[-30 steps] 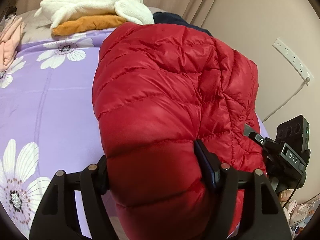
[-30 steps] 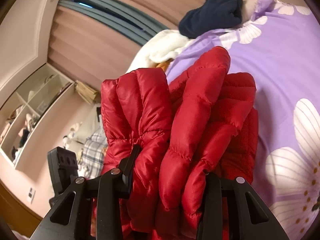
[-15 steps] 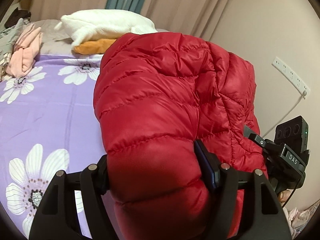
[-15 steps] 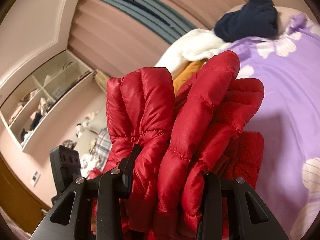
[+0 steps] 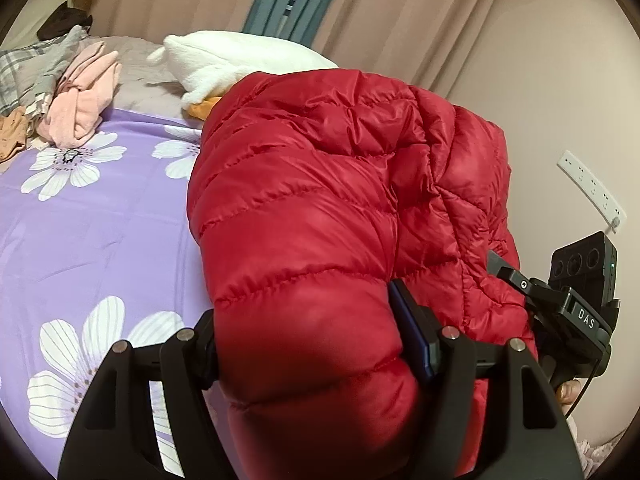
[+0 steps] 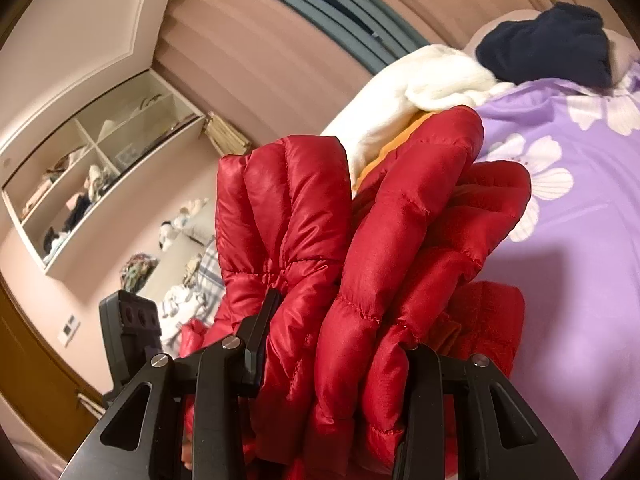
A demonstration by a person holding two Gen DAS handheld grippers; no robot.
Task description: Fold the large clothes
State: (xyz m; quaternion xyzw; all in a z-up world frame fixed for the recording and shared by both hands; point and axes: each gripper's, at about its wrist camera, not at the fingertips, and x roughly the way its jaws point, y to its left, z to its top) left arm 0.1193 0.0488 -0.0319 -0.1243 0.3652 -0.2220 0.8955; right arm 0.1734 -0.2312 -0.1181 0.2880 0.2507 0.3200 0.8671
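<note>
The red down jacket [image 5: 320,216] is clamped as a folded bundle by the left gripper [image 5: 308,344] and by the right gripper [image 6: 336,340], and it is carried above the purple flowered bed [image 5: 92,232]. Compared with a second ago, more of the bed's far end is seen, where the white garment [image 5: 240,60] lies. The bundle is probably being carried to the pile.

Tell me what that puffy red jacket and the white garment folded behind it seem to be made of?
The puffy red quilted jacket looks like thin, glossy synthetic shell, probably nylon or polyester, over soft filling: it shines and bulges between stitched seams. Whether the filling is down, I cannot tell. The folded white fuzzy garment looks like matte fleece or plush, with a nappy surface.
</note>
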